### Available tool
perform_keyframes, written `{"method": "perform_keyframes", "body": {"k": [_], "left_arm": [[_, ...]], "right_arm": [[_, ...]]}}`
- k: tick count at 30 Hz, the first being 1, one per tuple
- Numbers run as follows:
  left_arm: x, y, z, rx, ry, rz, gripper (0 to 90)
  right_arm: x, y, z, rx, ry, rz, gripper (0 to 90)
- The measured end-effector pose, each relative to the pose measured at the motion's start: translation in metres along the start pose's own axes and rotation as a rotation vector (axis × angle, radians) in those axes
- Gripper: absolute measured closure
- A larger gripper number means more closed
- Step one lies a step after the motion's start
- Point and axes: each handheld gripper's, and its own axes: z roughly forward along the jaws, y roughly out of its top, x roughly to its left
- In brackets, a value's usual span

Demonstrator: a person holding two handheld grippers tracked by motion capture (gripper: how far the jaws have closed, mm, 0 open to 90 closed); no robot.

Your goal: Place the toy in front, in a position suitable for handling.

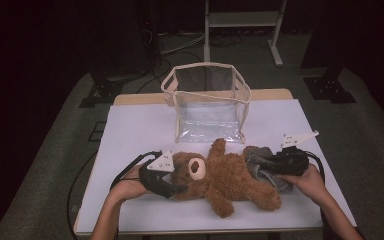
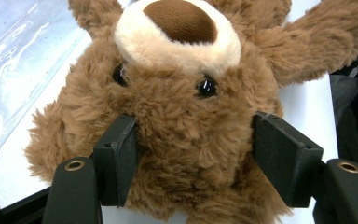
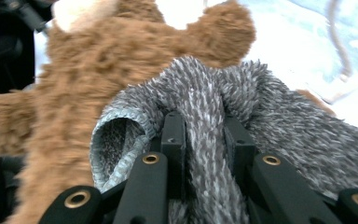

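Between the left jaws sits the bear's head: in the left gripper view both pads press into the fur on either side of the forehead, below the eyes as that view frames them, with the cream muzzle beyond the jaw tips. Left gripper [image 1: 172, 184] is clamped on the bear [image 1: 225, 180], which lies on its back across the near part of the bench [image 1: 130, 135], head toward the left jaws, legs toward the right ones.

Right gripper [image 1: 260, 162] comes in from the opposite side. Its jaws stand close together and pinch a fold of the grey sock [image 3: 205, 107]: a ridge of the knit runs straight up between the two pads in the right gripper view. The sock's open cuff gapes just left of those jaws there; the rest of the knit spreads to their right. Bear fur lies directly beyond and left of the sock, touching it. In the high view the sock sits at the bear's lower body, right at the right jaw tips.

Beyond both jaws, farther back on the bench, stands a clear bag [image 1: 207, 102] with cream trim, upright, top open. Bear's raised arm reaches near its front wall; contact cannot be told.
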Motion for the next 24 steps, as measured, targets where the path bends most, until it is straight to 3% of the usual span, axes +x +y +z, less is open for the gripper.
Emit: {"method": "perform_keyframes", "body": {"k": [3, 6, 9, 12, 14, 19, 22, 24], "left_arm": [[0.0, -0.001, 0.0, -0.006, -0.005, -0.004, 33.8], [0.001, -0.001, -0.001, -0.009, -0.011, -0.004, 33.8], [0.001, -0.002, -0.001, -0.007, -0.014, -0.004, 33.8], [0.0, -0.001, -0.001, 0.003, -0.019, 0.004, 33.8], [-0.001, -0.001, -0.001, 0.0, -0.015, 0.003, 33.8], [-0.001, -0.001, 0.0, -0.006, -0.02, 0.001, 33.6], [-0.001, -0.002, 0.0, -0.009, -0.029, 0.003, 33.7], [-0.002, -0.001, 0.0, -0.011, -0.031, 0.007, 33.7]], "right_arm": [[-0.01, -0.003, -0.001, -0.005, -0.021, 0.027, 73.5], [-0.012, -0.005, -0.005, -0.011, -0.03, 0.04, 73.4], [-0.007, -0.002, -0.007, -0.016, -0.03, 0.024, 73.3], [0.006, 0.006, -0.006, -0.014, -0.023, -0.025, 73.2], [0.006, 0.006, -0.005, -0.005, -0.027, -0.033, 73.2], [-0.012, 0.0, -0.01, 0.002, -0.056, 0.033, 73.3], [-0.012, 0.005, -0.013, -0.015, -0.051, 0.031, 73.2], [-0.005, 0.031, -0.01, -0.002, -0.038, -0.028, 73.2]]}}
